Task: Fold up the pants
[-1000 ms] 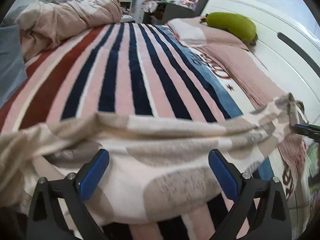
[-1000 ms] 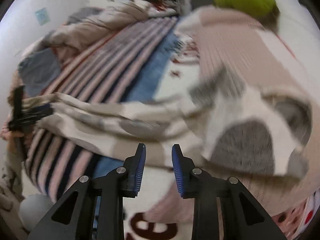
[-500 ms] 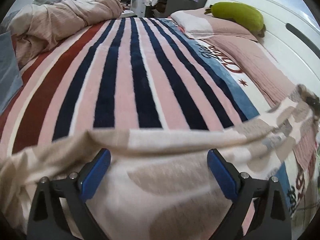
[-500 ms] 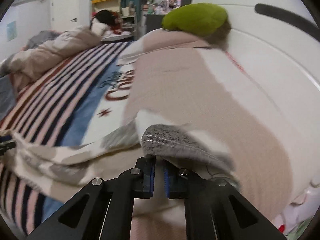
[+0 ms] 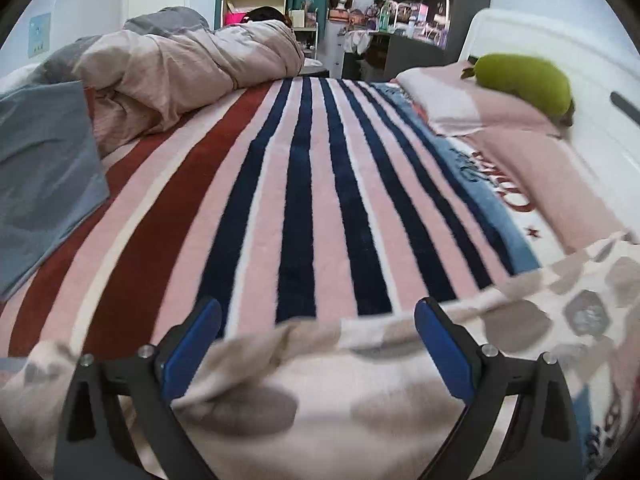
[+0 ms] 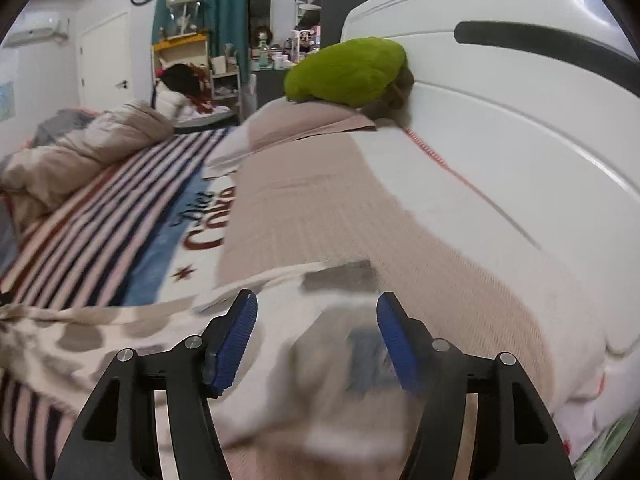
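The pants (image 5: 328,384) are cream with grey and beige patches and lie stretched across the near part of the striped blanket (image 5: 312,200). My left gripper (image 5: 318,344) is open, its blue pads spread above one end of the pants, holding nothing. In the right wrist view the other end of the pants (image 6: 320,352) lies blurred between and below the fingers, on the edge of a pink pillow (image 6: 320,216). My right gripper (image 6: 316,334) is open and holds nothing.
A rumpled beige duvet (image 5: 180,68) and a grey-blue cloth (image 5: 44,168) lie on the bed's left side. Pink pillows (image 5: 520,148) and a green plush toy (image 5: 524,84) sit along the white headboard (image 6: 520,128). Shelves and a desk (image 5: 400,20) stand beyond the bed.
My right gripper was shut on the pants' end and has opened, letting the cloth drop onto the pillow edge. The left gripper stayed open and drew back, so the pants sit lower in its view.
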`<state>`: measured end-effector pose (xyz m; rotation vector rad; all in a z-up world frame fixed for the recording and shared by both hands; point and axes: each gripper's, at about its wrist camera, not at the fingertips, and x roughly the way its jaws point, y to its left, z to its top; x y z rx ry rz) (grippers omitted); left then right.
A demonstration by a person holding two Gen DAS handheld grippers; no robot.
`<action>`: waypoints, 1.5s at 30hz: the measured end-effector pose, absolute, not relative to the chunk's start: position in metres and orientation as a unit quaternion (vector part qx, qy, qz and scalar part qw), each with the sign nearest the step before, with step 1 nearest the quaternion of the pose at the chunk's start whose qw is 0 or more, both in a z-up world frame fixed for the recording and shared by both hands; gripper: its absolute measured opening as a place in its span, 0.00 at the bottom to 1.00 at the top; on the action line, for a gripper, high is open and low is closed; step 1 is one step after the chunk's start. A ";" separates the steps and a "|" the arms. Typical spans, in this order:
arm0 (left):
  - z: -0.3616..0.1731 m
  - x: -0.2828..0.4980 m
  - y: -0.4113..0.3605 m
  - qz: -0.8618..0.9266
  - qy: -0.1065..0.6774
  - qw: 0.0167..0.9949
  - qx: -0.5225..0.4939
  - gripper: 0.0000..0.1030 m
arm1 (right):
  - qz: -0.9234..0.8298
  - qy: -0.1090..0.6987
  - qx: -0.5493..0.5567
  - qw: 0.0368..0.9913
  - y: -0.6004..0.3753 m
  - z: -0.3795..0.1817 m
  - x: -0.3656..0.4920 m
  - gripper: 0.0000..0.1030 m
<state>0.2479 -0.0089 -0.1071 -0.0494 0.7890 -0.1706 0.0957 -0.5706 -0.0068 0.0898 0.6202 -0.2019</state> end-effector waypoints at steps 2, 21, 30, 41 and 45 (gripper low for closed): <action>-0.099 0.224 0.005 -0.094 0.388 0.916 -0.042 0.94 | -0.083 0.311 0.071 0.944 -0.564 -0.012 0.082 0.61; -0.166 0.143 0.083 -0.048 0.459 0.861 -0.214 0.94 | -0.055 0.308 0.164 0.935 -0.552 -0.057 0.071 0.66; -0.172 0.190 0.094 0.012 0.393 0.887 -0.242 0.75 | -0.096 0.275 0.129 0.948 -0.549 -0.059 0.108 0.47; -0.136 0.191 0.097 0.003 0.356 0.911 -0.209 0.14 | -0.120 0.229 0.100 0.961 -0.555 -0.032 0.103 0.07; -0.117 0.175 0.092 -0.012 0.346 0.916 -0.202 0.14 | -0.126 0.213 0.099 0.964 -0.559 -0.012 0.080 0.07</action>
